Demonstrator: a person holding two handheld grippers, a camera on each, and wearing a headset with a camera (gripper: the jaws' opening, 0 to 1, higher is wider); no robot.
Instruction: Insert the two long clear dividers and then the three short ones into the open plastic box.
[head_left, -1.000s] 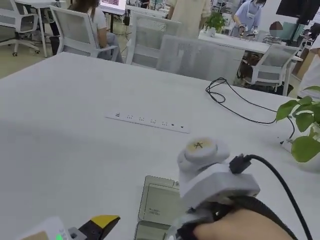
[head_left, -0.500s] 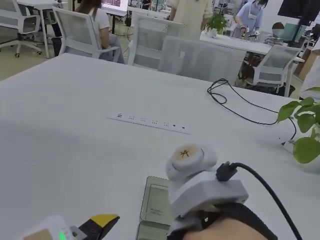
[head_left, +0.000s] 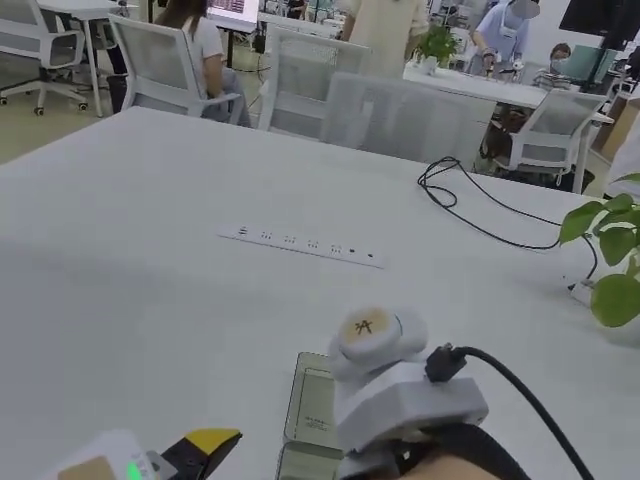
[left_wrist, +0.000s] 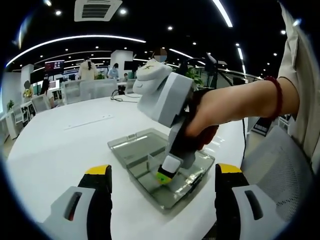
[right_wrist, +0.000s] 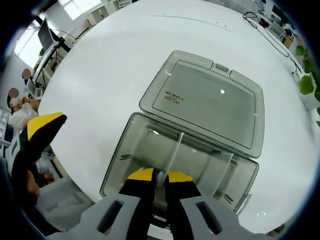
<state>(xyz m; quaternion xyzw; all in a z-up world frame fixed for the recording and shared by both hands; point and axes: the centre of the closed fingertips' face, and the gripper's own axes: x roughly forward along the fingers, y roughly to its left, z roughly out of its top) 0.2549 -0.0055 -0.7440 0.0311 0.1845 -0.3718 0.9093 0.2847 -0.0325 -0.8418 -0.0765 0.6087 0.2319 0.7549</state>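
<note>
My right tool (right_wrist: 155, 176) had slid lower over the box (right_wrist: 117, 165); it pinched a clear divider (right_wrist: 171, 152) standing inside the box, so that piece looked nearly in; my left tool (left_wrist: 162, 172) sat wide open near the box.

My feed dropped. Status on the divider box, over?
Right gripper shut on a clear divider, down inside the open box. Left gripper open, hovering short of the box. Lid flat behind, off the opening.
</note>
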